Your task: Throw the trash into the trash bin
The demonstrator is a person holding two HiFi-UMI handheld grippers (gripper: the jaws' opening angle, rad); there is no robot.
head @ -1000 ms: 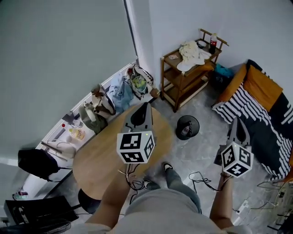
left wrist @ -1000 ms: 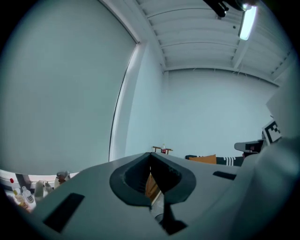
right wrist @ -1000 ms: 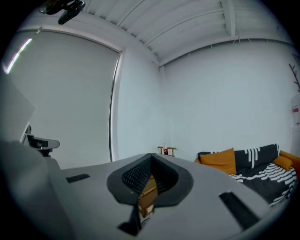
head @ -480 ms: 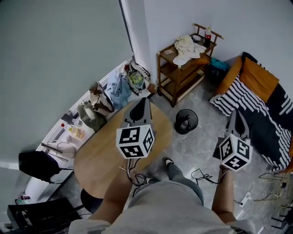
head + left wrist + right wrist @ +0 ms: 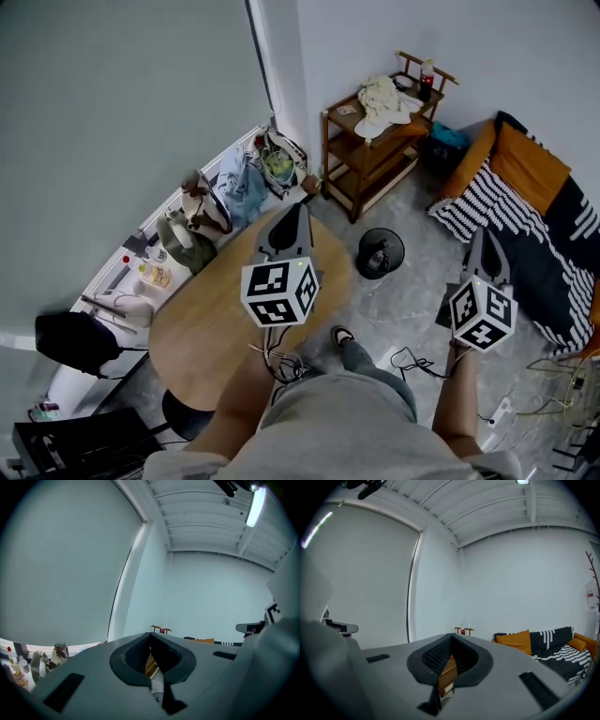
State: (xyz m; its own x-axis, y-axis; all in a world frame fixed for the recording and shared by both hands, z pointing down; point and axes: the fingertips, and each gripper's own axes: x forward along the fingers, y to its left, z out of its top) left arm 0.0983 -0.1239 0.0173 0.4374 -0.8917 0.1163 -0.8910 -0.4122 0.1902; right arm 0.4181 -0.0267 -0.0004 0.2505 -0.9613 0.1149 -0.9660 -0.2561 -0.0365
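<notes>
Floor of grey stone fills the room below me, and the round wooden table (image 5: 202, 328) takes up most of my left side. Off to the right lies a couch (image 5: 530, 164) with an orange cushion and a black-and-white striped blanket (image 5: 506, 225). Against the far wall stands a wooden shelf cart (image 5: 361, 164), with a crumpled white cloth (image 5: 384, 94) on its top and a small bottle (image 5: 427, 73) beside it. Along the window ledge (image 5: 122, 272) sits a row of bags (image 5: 187, 234) and small clutter.

The trash bin (image 5: 397, 246), round and black, stands on the floor just past the table's far edge, between the table and the shelf cart. Something pale sits inside it, though I cannot tell what.

My left gripper (image 5: 298, 208) hangs above the table's far side, pointing roughly level toward the shelf. Its fingers (image 5: 140, 651) meet at the tips with nothing between them. My right gripper (image 5: 480, 234) hovers over the floor near the blanket's edge, well apart from the bin. Its fingers (image 5: 438, 656) are pressed together too, and empty.
</notes>
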